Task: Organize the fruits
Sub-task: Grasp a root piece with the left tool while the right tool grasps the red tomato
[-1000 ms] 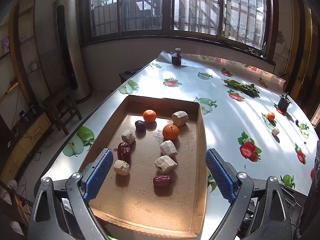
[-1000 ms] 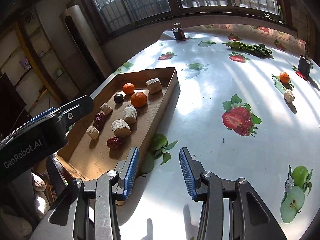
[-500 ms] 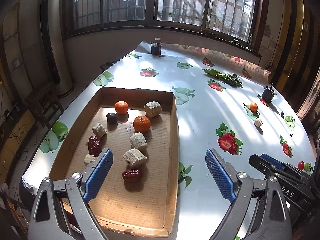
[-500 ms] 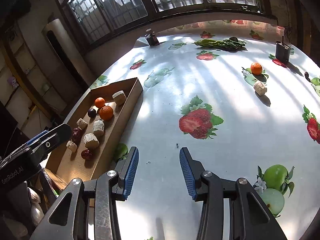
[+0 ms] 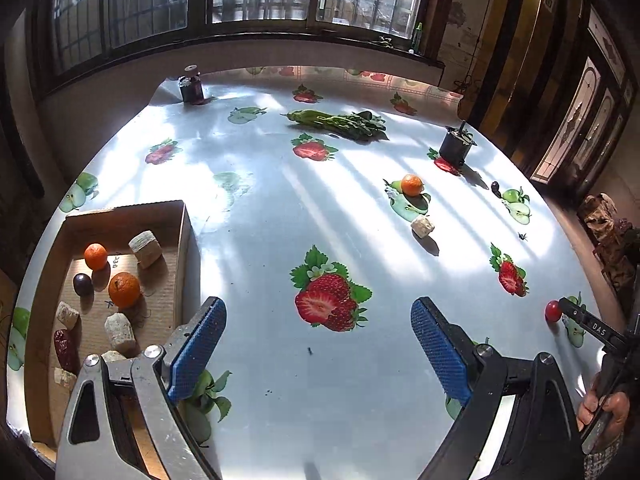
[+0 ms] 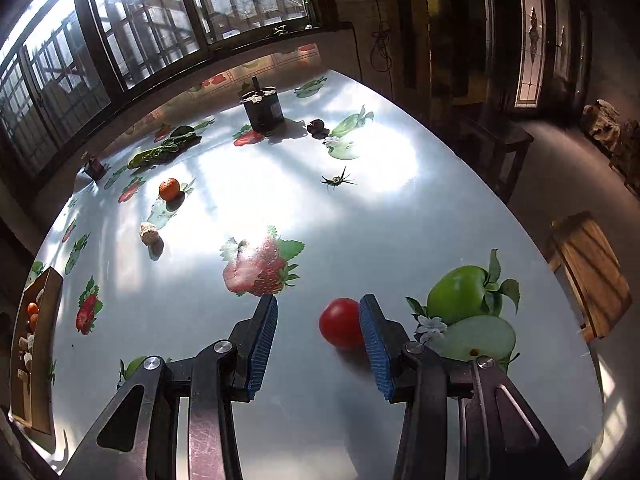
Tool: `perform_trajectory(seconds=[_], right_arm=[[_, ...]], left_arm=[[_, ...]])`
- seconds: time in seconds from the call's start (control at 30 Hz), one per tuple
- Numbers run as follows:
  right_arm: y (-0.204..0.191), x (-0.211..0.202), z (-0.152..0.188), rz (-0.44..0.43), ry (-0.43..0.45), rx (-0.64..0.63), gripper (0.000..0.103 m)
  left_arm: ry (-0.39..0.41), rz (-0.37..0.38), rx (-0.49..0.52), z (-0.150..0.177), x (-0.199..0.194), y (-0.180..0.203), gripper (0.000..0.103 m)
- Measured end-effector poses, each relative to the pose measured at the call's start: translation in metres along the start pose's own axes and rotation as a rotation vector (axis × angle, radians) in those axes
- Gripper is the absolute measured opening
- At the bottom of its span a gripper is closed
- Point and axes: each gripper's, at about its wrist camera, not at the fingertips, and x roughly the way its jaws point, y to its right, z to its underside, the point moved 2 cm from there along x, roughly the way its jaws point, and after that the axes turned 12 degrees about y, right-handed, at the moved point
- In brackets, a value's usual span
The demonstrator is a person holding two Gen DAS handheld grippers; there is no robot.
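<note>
Right gripper [image 6: 318,330] jaws partly apart over the fruit-print table [image 6: 280,208], not clamped on anything: a small red fruit [image 6: 340,322] lies on the table between the blue pads, right up against the right pad [image 6: 370,336], clear gap to the left pad, so not gripped; whether the right pad actually touches it is hard to tell. From the left wrist view the same red fruit [image 5: 553,311] sits at the far right edge of the table, by the tip of the right gripper [image 5: 576,312], with a hand [image 5: 600,412] on its handle. Left gripper [image 5: 318,344] spread wide, empty, nothing between the pads, hovering over bare table near a printed strawberry. Cardboard tray [image 5: 182,248] at near left holds two oranges, a dark plum, red dates and several pale chunks. Loose on the table far right of the tray: an orange [image 5: 412,184], a pale chunk [image 5: 423,226] just near of it, a dark plum [image 5: 496,188] further right. Leafy greens [image 5: 340,122] and a black cup [image 5: 454,148] at the far side.
</note>
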Motion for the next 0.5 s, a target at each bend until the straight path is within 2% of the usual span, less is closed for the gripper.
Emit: perform_trajectory(seconds=[0.1, 0.3, 0.43, 0.5], right_arm=[[0.012, 0.006, 0.002, -0.023, -0.019, 0.04, 0.046], [-0.002, 0.02, 0.004, -0.08, -0.037, 0.031, 0.046], [-0.006, 0.027, 0.009, -0.083, -0.052, 0.009, 0.046], [-0.008, 0.027, 0.01, -0.081, -0.041, -0.013, 0.046]], left_arm=[[-0.046, 0.039, 0.037, -0.011, 0.03, 0.032, 0.093], [-0.125, 0.124, 0.089, -0.024, 0.097, 0.087, 0.093], [-0.145, 0.123, 0.069, -0.029, 0.138, 0.102, 0.089], [-0.159, 0.121, 0.059, -0.03, 0.155, 0.106, 0.083]])
